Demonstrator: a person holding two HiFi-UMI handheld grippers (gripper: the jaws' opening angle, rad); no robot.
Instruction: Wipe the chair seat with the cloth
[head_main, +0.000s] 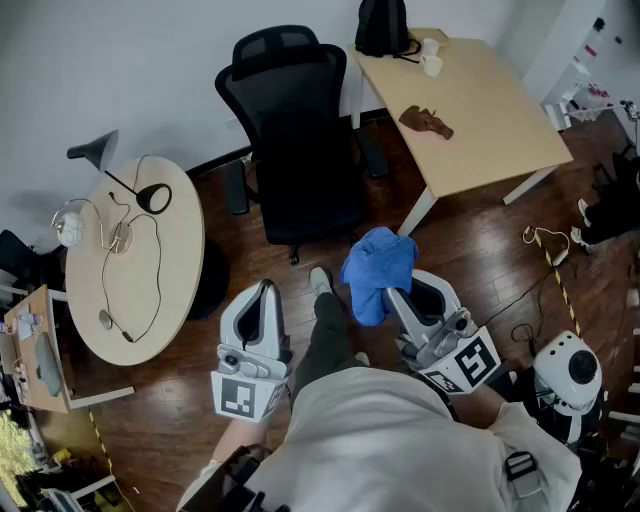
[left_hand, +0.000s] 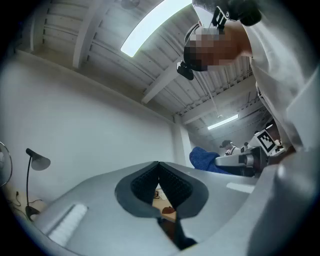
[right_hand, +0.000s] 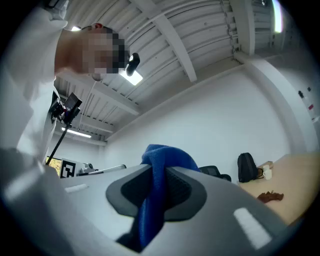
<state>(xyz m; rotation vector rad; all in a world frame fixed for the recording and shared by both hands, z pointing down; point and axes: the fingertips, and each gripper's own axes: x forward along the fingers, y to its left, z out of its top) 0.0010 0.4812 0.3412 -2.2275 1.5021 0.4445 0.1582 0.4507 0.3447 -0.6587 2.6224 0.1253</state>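
Head view: the person stands on a dark wooden floor (head_main: 480, 260) with both grippers raised at chest height. The right gripper (head_main: 396, 291) sits at 4 o'clock of frame centre, its jaws clamped on a blue cloth (head_main: 378, 265) that bunches above the jaw tips. The left gripper (head_main: 265, 287) lies at 7 o'clock; its jaws meet at the tips and carry nothing.

The black office chair (head_main: 300, 150) stands at 12 o'clock of the grippers. Its seat (head_main: 312, 205) faces the person, and the cloth is well apart from it. A round table (head_main: 185, 250) at 9 o'clock bears a desk lamp (head_main: 100, 150) and a cable (head_main: 150, 290). A rectangular desk (head_main: 490, 100) at 1 o'clock bears a backpack (head_main: 383, 25), a mug (head_main: 432, 62) and a small brown item (head_main: 425, 120).

Right gripper view: the cloth (right_hand: 167, 155) passes down between the pads of the right gripper (right_hand: 155, 172). Left gripper view: the left gripper (left_hand: 159, 165) shows its pads touching, with the cloth (left_hand: 202, 159) at 3 o'clock.
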